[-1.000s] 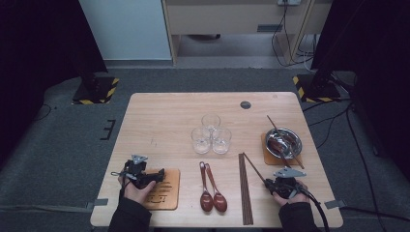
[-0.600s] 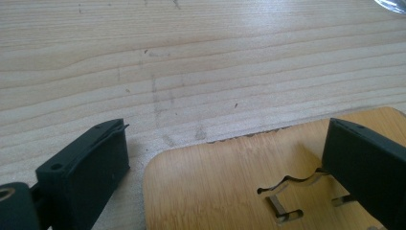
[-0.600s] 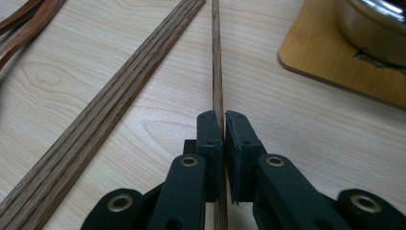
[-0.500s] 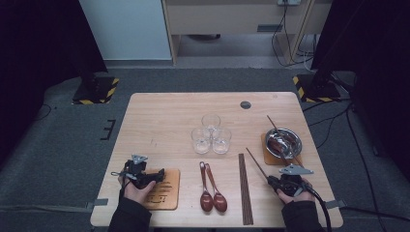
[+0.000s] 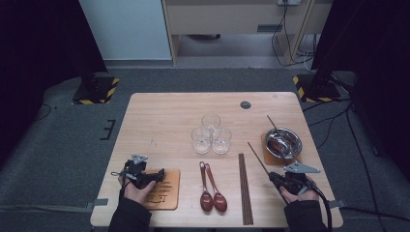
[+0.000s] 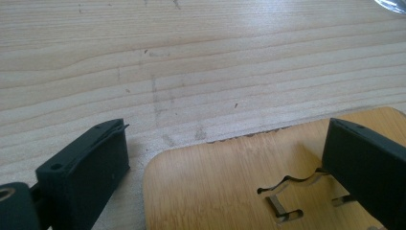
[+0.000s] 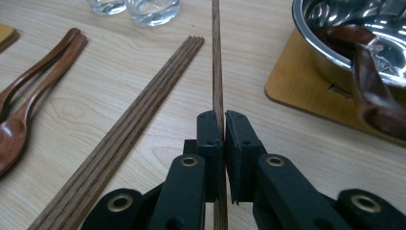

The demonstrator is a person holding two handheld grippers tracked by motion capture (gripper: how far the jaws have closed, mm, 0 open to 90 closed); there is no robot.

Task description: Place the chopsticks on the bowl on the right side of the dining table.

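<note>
My right gripper (image 7: 220, 120) is shut on a single dark wooden chopstick (image 7: 216, 57), which sticks out forward past the jaws. From above, that gripper (image 5: 278, 179) is near the table's front right, and its chopstick (image 5: 258, 157) slants toward the glasses. Several more chopsticks (image 5: 245, 188) lie in a bundle just left of it. My left gripper (image 6: 230, 136) is open, its jaws standing either side of the corner of a bamboo coaster (image 6: 225, 191). It sits at the front left (image 5: 157, 175), over that coaster (image 5: 167, 191).
Two wooden spoons (image 5: 211, 191) lie side by side at front centre. Three clear glasses (image 5: 211, 134) are clustered mid-table. A steel bowl (image 5: 285, 140) with a spoon (image 7: 368, 76) in it rests on a second coaster (image 7: 297, 100), close to the right of the held chopstick.
My right gripper has shifted slightly to the right with the chopstick, away from the lying bundle. The left gripper has stayed put.
</note>
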